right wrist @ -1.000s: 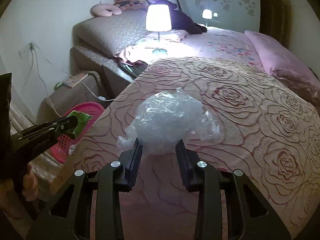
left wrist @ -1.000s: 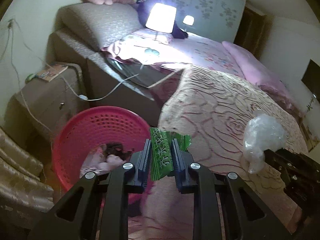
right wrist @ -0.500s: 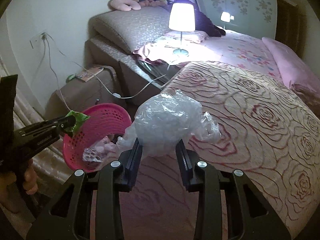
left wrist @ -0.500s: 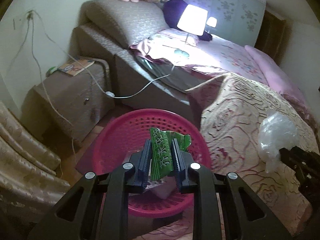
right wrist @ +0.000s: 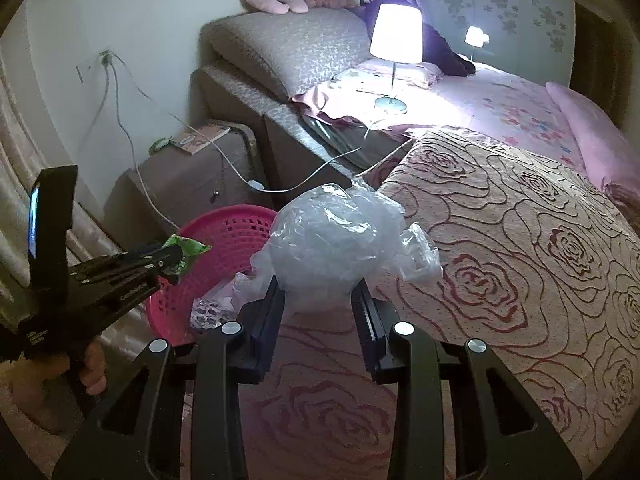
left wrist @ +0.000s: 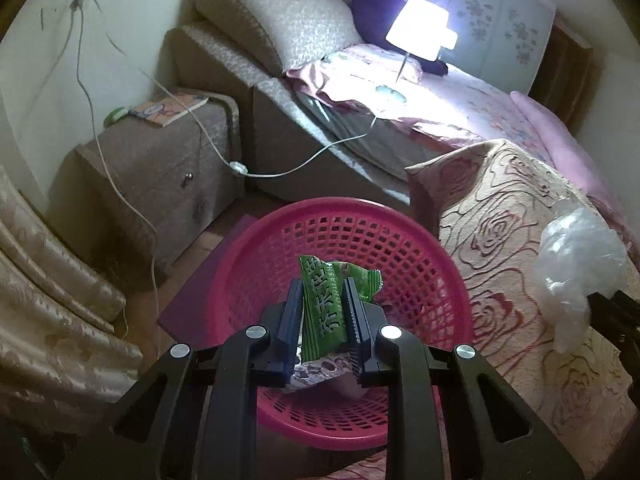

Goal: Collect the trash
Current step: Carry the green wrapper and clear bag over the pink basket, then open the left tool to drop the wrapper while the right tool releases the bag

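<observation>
My left gripper (left wrist: 322, 312) is shut on a green snack wrapper (left wrist: 326, 304) and holds it above the open pink basket (left wrist: 280, 240), which has some trash inside. My right gripper (right wrist: 318, 300) is shut on a crumpled clear plastic bag (right wrist: 332, 240) over the edge of the rose-patterned bed cover (right wrist: 520, 260). In the right wrist view the left gripper (right wrist: 164, 258) with the wrapper (right wrist: 186, 246) is over the basket (right wrist: 240, 224). In the left wrist view the plastic bag (left wrist: 576, 256) shows at the right.
A brown nightstand (left wrist: 152, 172) with a booklet (left wrist: 172, 108) stands left of the basket; white cords (left wrist: 132, 208) hang across it. A lit lamp (right wrist: 396, 36) stands on the bed. A curtain (left wrist: 48, 320) hangs at the left.
Both grippers have moved left toward the basket. The left one with the wrapper is now over the basket's opening; the right one with the bag is nearer the bed edge.
</observation>
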`<control>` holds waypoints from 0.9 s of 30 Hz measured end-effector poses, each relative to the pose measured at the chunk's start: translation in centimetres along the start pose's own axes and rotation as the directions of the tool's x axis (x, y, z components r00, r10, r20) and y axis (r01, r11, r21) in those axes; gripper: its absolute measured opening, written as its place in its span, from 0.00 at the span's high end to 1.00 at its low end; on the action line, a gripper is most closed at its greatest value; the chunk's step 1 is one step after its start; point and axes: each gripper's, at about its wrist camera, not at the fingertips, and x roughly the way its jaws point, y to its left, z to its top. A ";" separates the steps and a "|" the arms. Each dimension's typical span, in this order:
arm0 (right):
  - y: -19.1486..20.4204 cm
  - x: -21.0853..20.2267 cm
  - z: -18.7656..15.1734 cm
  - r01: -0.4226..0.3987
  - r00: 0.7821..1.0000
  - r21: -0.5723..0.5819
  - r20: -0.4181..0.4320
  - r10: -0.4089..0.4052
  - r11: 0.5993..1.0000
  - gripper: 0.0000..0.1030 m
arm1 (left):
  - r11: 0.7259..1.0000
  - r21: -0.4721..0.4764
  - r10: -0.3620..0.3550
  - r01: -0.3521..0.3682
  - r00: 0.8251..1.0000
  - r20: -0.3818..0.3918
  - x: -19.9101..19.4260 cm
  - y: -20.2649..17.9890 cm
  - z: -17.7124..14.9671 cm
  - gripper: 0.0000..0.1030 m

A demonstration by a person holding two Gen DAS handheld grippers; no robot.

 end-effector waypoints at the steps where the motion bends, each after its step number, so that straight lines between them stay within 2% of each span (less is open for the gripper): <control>1: 0.2 0.2 0.1 -0.001 1.000 -0.005 -0.002 0.001 1.000 0.67 | 1.000 -0.002 0.000 0.000 1.000 -0.003 0.1 0.1 0.0 0.81; 12: 3.1 3.2 1.8 -0.037 0.998 -0.055 -0.043 0.035 0.998 0.67 | 1.000 -0.020 0.009 -0.009 1.000 -0.026 1.6 1.1 -0.3 0.81; 17: 4.0 4.5 1.6 -0.044 0.997 -0.072 -0.073 0.039 0.996 0.67 | 1.000 -0.024 0.005 -0.006 0.999 -0.034 2.0 1.3 -0.4 0.79; 20: 4.1 5.4 1.5 -0.047 0.995 -0.072 -0.092 0.040 0.996 0.67 | 0.999 -0.041 0.000 -0.001 0.999 -0.039 2.2 1.7 -0.5 0.72; 22: 4.1 5.9 1.4 -0.047 0.994 -0.068 -0.101 0.040 0.997 0.67 | 0.999 -0.054 -0.005 0.003 0.999 -0.040 2.2 1.9 -0.5 0.62; 24: 4.0 6.3 1.4 -0.044 0.994 -0.065 -0.107 0.037 0.997 0.67 | 0.998 -0.064 -0.005 0.003 0.999 -0.033 2.1 2.1 -0.4 0.46; 27: 3.8 6.7 1.4 -0.043 0.993 -0.061 -0.115 0.036 0.997 0.67 | 0.997 -0.079 -0.005 0.003 1.000 -0.030 2.0 2.3 -0.3 0.38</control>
